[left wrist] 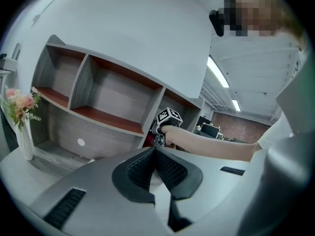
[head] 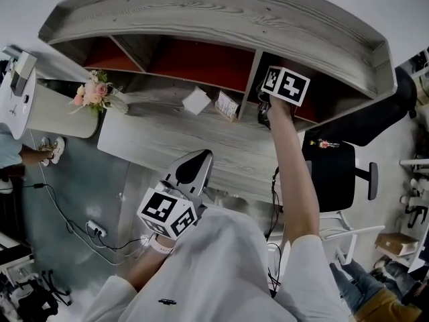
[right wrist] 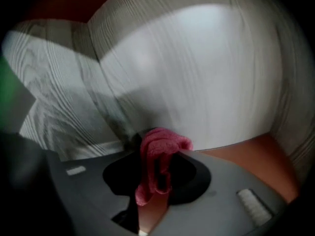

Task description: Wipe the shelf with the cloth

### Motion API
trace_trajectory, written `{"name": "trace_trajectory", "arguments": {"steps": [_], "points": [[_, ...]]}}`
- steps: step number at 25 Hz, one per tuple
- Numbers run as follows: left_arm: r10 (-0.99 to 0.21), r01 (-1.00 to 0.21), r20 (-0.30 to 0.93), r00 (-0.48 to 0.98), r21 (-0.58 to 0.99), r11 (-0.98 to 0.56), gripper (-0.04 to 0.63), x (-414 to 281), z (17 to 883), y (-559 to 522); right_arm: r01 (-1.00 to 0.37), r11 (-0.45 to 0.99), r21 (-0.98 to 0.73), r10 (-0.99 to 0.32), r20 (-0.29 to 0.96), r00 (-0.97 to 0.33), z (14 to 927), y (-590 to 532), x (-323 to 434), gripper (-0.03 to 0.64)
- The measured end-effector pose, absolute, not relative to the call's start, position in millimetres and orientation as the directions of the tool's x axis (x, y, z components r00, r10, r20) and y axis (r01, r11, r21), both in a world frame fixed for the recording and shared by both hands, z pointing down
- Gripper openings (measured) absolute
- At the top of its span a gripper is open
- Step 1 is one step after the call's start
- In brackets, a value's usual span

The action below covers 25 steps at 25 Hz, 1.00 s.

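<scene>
The right gripper [right wrist: 158, 154] is reached out at arm's length into the right-hand compartment of the grey wood-grain shelf unit [head: 221, 19], which stands along the back edge of the desk [head: 167, 146]. Its jaws are clamped on a pink cloth [right wrist: 165, 141]. The cloth is bunched in folds between the pads; its top pokes out past the tips and a tail hangs down between the jaws. The cloth sits close in front of the compartment's pale grey wall, with the red-brown shelf board [right wrist: 256, 156] just to its lower right. The view is blurred, so whether the cloth touches the wall cannot be told. The left gripper [left wrist: 155, 154] is held low near the person's body, off the front edge of the desk, its jaws pressed together with nothing between them. At the desk's left end stands a vase of pink flowers [head: 94, 92]. A white box [head: 196, 100] and a small printed box [head: 228, 104] sit side by side near the desk's back edge, below the middle compartment. A black office chair [head: 335, 166] stands at the desk's right end.
</scene>
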State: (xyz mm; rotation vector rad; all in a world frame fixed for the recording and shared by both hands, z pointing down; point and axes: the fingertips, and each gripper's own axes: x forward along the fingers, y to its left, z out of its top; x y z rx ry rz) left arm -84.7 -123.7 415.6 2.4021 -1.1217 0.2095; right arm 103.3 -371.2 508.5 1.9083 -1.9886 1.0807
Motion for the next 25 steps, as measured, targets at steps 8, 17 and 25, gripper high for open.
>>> {"name": "trace_trajectory", "arguments": {"steps": [8,17,25], "points": [[-0.695,-0.766,0.327,0.64,0.344,-0.543,0.006,-89,412,-119,-0.883,0.041,-0.467,-0.853,0.444,-0.274,491,-374,86,0.123],[-0.692,-0.757,0.313,0.651,0.339,-0.559,0.006,-78,405,-113,-0.892,0.147,-0.426,-0.918,0.277,-0.284,436,-373,84,0.124],[-0.699,-0.762,0.31,0.645,0.33,-0.557,0.006,-76,401,-105,-0.928,0.234,-0.29,-0.971,-0.012,-0.241,345,-369,85,0.126]]}}
